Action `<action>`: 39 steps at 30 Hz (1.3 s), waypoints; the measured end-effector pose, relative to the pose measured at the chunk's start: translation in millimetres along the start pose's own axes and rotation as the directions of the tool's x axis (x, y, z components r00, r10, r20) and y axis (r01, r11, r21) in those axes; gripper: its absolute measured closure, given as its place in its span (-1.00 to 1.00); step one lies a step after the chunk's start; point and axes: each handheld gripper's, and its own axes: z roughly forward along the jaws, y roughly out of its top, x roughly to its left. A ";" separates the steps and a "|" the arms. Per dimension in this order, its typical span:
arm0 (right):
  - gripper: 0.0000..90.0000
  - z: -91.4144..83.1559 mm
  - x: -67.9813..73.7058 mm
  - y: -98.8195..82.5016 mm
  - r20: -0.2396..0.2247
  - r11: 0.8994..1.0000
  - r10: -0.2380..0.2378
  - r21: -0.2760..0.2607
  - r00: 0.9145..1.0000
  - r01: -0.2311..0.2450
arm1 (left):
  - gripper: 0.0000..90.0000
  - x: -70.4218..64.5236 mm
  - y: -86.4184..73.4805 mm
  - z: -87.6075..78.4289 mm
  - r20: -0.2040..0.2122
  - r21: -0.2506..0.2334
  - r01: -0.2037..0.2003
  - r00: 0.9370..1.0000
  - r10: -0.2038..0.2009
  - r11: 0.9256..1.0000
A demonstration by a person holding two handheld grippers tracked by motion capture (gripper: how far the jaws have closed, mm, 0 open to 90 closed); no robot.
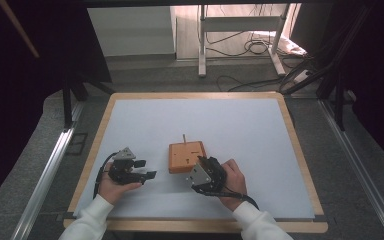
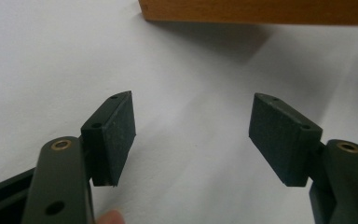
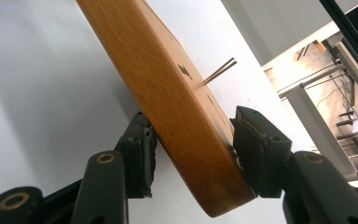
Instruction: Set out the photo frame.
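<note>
An orange wooden block [image 1: 186,156] lies flat near the middle of the white table top [image 1: 240,125], with a thin peg [image 1: 184,138] standing up at its far edge. My right gripper [image 1: 203,164] is at the block's near right corner. In the right gripper view this right gripper [image 3: 191,149] is shut on the block [image 3: 168,93], one pad under it and one on its top face, and the peg [image 3: 219,71] sticks out beyond. My left gripper [image 1: 147,169] rests left of the block. Seen close up, this left gripper [image 2: 191,126] is open and holds nothing; the block's edge [image 2: 261,11] lies just ahead.
The table has a light wooden rim [image 1: 95,145]. Metal rails [image 1: 45,175] run along both sides on the grey floor. Beyond the far edge stand a white frame's legs [image 1: 202,50] and loose cables [image 1: 250,47].
</note>
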 end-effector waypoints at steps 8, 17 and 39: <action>0.17 2.6 -12.2 6.2 -0.029 1.000 -0.012 0.022 1.000 0.012 | -0.30 3.7 -1.2 -1.6 0.008 -0.005 0.016 1.000 -0.016 1.000; 0.22 7.0 -25.2 16.3 -0.071 0.999 -0.024 0.031 0.997 0.027 | -0.30 3.4 -1.6 -0.2 0.014 0.001 0.019 1.000 -0.019 1.000; 0.47 15.6 -37.6 36.8 -0.108 0.990 -0.132 0.030 0.985 0.136 | -0.30 5.5 -2.5 0.0 0.020 0.001 0.030 0.999 -0.030 1.000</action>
